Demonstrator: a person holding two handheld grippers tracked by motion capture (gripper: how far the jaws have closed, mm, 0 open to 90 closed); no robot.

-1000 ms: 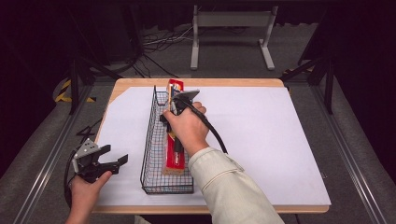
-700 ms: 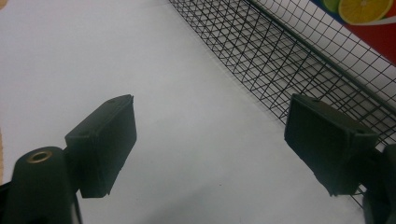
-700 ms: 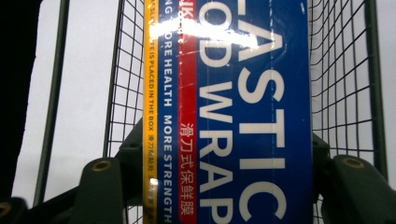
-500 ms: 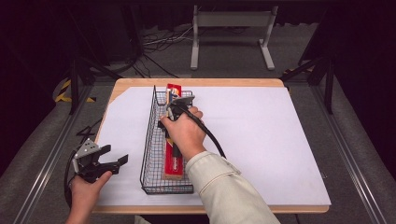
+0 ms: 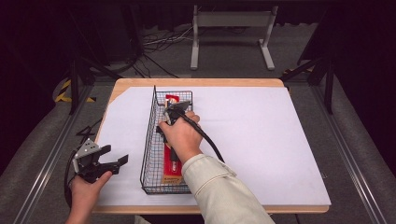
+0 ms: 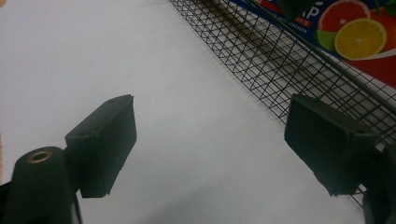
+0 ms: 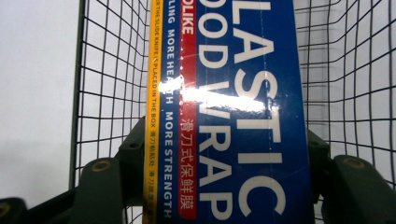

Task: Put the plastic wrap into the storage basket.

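The plastic wrap box (image 5: 172, 154) lies lengthwise inside the wire basket (image 5: 148, 154) on the bench (image 5: 261, 140). Left of the basket, the left claw (image 5: 114, 157) hovers, jaws apart and empty. Over the basket, the right claw (image 7: 224, 158) is clamped on the box's sides.

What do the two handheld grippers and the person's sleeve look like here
Both are black handheld tools. The left gripper carries a grey three-cornered plate on top, and its jaws end in blocky, matte black pads with a brass-coloured screw hole at the base. The right gripper trails a thick black cable across the table. The right arm wears a light beige sleeve with a buttoned cuff; the left hand shows no sleeve.
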